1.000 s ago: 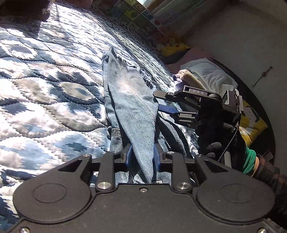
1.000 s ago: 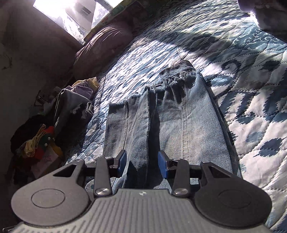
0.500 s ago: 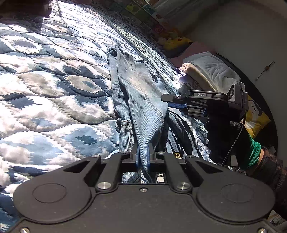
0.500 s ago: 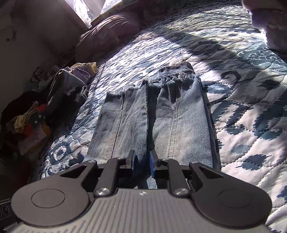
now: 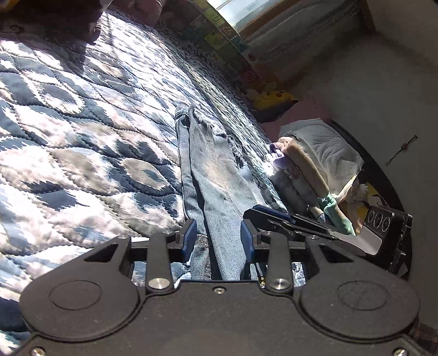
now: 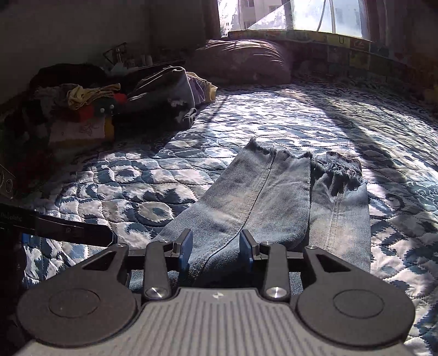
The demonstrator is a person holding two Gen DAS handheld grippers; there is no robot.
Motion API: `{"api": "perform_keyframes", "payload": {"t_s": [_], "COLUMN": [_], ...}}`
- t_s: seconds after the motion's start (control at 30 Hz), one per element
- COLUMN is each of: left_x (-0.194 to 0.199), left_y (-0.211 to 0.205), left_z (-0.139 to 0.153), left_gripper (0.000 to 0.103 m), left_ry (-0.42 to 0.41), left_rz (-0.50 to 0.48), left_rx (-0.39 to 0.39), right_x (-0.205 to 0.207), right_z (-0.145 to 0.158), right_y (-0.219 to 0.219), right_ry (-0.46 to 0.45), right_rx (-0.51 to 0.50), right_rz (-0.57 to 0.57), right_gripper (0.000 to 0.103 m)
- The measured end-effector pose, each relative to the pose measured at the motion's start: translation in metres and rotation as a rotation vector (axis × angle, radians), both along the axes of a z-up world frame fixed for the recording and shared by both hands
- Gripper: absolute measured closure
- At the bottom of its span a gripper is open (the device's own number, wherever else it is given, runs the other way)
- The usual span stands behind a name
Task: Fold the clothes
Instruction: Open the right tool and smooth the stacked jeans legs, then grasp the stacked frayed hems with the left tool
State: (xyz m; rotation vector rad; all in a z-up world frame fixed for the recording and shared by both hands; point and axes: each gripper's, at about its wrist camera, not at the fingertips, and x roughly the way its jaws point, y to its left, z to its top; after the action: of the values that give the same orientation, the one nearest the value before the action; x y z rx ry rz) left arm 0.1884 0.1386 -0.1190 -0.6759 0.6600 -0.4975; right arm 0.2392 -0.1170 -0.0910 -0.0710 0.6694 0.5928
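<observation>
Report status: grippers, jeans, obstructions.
Left gripper open, right gripper open, both straddling denim. Jeans flat on quilt, legs together. Nothing blocking.

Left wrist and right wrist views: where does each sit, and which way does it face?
Left wrist: on the left hand-held gripper, looking along the jeans toward the wall; the right hand-held gripper intrudes at right.
Right wrist: on the right hand-held gripper, facing the window; the left one's finger shows at left.
Shared: jeans, quilt.

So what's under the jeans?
The jeans lie flat on a blue and white patterned quilt, which shows all around them. Whatever is right beneath the denim is covered, so I cannot see it.
</observation>
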Motion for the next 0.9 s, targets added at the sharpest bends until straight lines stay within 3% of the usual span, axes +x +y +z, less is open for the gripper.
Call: {"api": "perform_keyframes", "payload": {"t_s": [0.1, 0.27, 0.33, 0.43, 0.53, 0.67, 0.8, 0.9], "left_x": [0.011, 0.057, 0.079, 0.112, 0.141, 0.170, 0.189, 0.195], "left_y": [-0.014, -0.024, -0.026, -0.030, -0.040, -0.042, -0.046, -0.053], "left_z": [0.011, 0.025, 0.029, 0.030, 0.024, 0.012, 0.005, 0.000], "left_gripper": [0.071, 0.071, 0.071, 0.071, 0.071, 0.071, 0.080, 0.102], "left_ry": [-0.049, -0.099, -0.110, -0.121, -0.120, -0.091, -0.083, -0.093], "left_rz": [-0.013, -0.011, -0.003, -0.004, -0.025, -0.027, -0.048, -0.063], "left_rx": [0.081, 0.212, 0.238, 0.283, 0.330, 0.382, 0.391, 0.439], "right_x": [-0.013, -0.021, -0.006, 0.005, -0.003, 0.014, 0.041, 0.042], "right_z": [-0.015, -0.007, -0.013, -0.016, 0.000, 0.004, -0.016, -0.027], "right_y": [0.003, -0.001, 0.003, 0.003, -0.004, 0.000, 0.003, -0.003], "right_ry": [0.019, -0.047, 0.014, 0.077, 0.019, -0.057, -0.024, 0.004], "right_rx": [0.008, 0.046, -0.025, -0.055, -0.001, -0.017, -0.070, -0.052], "right_rz": [-0.024, -0.078, -0.098, -0.099, -0.076, -0.081, -0.102, -0.106], "right_gripper": [0.065, 0.062, 0.054, 0.053, 0.054, 0.055, 0.056, 0.055]}}
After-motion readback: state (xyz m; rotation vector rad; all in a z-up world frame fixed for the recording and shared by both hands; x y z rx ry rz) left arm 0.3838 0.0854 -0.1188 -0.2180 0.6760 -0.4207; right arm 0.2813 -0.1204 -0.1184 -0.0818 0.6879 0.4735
